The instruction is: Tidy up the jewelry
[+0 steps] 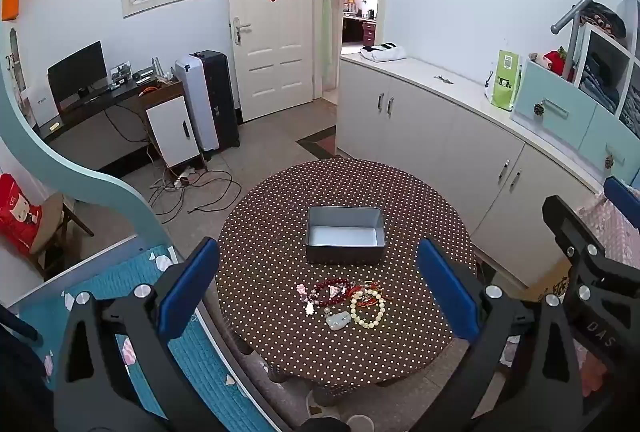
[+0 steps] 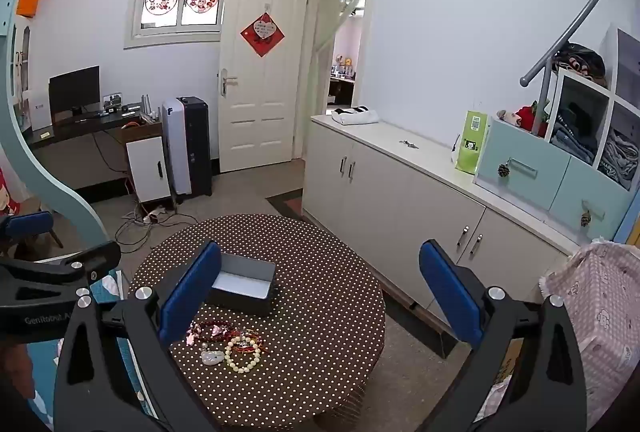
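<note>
A small pile of jewelry lies on the round polka-dot table (image 1: 280, 344): a cream bead bracelet (image 1: 367, 309), a dark red bead bracelet (image 1: 329, 293), a red cord bracelet (image 1: 368, 292), a pale jade pendant (image 1: 338, 320) and pink charms (image 1: 303, 290). An open grey box (image 1: 345, 234), empty, stands just behind the pile. My left gripper (image 1: 318, 288) is open and empty, held above the table with the pile between its fingers. My right gripper (image 2: 320, 292) is open and empty, above the table's right part; the cream bracelet (image 2: 242, 353) and box (image 2: 244, 288) lie to its left.
White cabinets (image 1: 440, 136) run along the right wall. A teal bed edge (image 1: 120, 296) is left of the table, a pink checked cloth (image 2: 600, 304) to the right. A desk with a monitor (image 1: 76, 72) and floor cables (image 1: 192, 188) are at the far left.
</note>
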A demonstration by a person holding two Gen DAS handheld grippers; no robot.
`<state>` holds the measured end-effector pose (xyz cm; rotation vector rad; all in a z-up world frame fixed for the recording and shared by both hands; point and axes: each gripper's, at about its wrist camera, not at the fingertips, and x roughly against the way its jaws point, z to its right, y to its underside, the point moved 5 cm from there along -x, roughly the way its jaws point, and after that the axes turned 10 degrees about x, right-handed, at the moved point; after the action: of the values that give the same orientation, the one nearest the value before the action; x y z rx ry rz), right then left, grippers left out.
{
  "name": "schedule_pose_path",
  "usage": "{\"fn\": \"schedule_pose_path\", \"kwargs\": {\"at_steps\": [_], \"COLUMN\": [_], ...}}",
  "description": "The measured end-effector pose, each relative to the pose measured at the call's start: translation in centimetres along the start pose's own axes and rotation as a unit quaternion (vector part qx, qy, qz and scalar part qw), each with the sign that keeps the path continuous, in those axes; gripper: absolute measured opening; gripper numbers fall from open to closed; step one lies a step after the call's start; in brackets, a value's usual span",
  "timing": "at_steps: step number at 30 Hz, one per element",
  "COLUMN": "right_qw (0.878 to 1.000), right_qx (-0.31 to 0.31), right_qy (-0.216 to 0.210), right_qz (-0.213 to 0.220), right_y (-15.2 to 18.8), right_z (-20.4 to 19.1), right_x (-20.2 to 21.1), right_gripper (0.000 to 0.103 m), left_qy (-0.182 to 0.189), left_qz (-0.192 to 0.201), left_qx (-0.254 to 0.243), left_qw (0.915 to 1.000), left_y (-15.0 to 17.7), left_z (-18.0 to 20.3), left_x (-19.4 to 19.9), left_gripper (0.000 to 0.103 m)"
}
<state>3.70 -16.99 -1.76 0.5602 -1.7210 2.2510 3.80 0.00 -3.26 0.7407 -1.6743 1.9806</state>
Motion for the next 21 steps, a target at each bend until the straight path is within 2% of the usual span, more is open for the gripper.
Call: {"fn": "schedule_pose_path", "kwargs": {"at_steps": [9,21], "right_qw": [1.000,0.999], "right_qx": [-0.012,-0.023], "right_qy": [-0.004,-0.019], "right_qz": [-0.004,-0.022], "right_y": [0.6,0.9], "right_z": [0.1,-0.1], "right_x": [0.6,-0.8], "right_gripper": [0.096,0.096], "left_qy": [0.000,0.009], "left_qz": [0.004,0.012], "left_qx": [0.001,-0.008], "left_qw": [1.0000,0.9999], "left_y": [-0.2,0.0], "left_z": [-0.1,0.2], "left_x": [0.0,0.6], "left_gripper": [0.098,0.098]}}
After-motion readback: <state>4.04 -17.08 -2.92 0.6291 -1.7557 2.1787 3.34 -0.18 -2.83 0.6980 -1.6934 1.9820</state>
